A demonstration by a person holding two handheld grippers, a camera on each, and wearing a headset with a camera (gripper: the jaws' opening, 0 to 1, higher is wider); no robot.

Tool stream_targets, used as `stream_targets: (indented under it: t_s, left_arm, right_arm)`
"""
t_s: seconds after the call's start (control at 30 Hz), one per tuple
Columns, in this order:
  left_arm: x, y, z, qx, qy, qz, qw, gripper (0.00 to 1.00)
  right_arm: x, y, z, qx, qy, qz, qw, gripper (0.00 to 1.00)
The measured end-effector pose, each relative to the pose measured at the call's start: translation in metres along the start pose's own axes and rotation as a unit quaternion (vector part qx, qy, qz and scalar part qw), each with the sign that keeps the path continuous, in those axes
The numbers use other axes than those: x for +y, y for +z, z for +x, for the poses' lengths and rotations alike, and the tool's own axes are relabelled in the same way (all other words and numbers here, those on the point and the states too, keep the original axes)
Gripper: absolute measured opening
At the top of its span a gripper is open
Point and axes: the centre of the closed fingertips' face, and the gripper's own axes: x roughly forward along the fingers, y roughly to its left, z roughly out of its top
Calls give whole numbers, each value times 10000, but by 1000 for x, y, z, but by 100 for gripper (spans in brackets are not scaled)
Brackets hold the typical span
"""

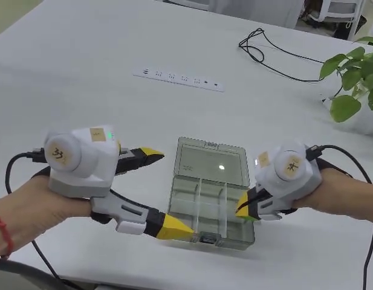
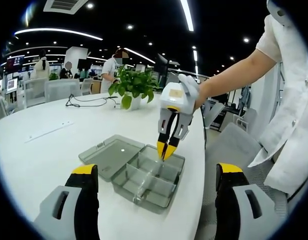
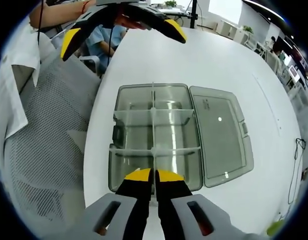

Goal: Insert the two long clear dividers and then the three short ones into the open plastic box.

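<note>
My right gripper [image 3: 154, 175] is pinched shut on the near end of a clear divider [image 3: 153, 127], which runs down the middle of the box [image 1: 231, 240]. My left gripper [image 1: 162, 190] gapes wide and holds nothing, just beside the box's left end (lid [image 1: 210, 158] open, lying flat behind).

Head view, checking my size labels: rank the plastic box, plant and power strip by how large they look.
1. plastic box, lid open, nearest the camera.
2. plant, though cut by the frame edge.
3. power strip, long but thin, farther away.
</note>
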Motion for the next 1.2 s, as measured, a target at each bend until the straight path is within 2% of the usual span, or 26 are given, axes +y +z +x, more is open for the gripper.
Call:
stream_targets:
  t_s: [0.13, 0.27, 0.6, 0.87, 1.2]
  left_arm:
    - [-1, -1, -1, 13, -7, -5, 10000, 100]
    - [-2, -2, -1, 25, -31, -5, 10000, 100]
    - [-3, -4, -4, 86, -58, 17, 9999, 100]
    - [-3, -5, -8, 136, -51, 20, 9999, 100]
    - [-4, -7, -11, 206, -81, 27, 9998, 100]
  right_arm:
    - [0, 0, -7, -88, -40, 94, 9999, 9]
    - [-2, 3, -19, -283, -143, 263, 9992, 13]
    - [-4, 6, -53, -819, -460, 698, 9931, 27]
    - [0, -7, -77, -1088, -696, 932, 9872, 37]
    - [9, -26, -93, -1322, -908, 1258, 9790, 52]
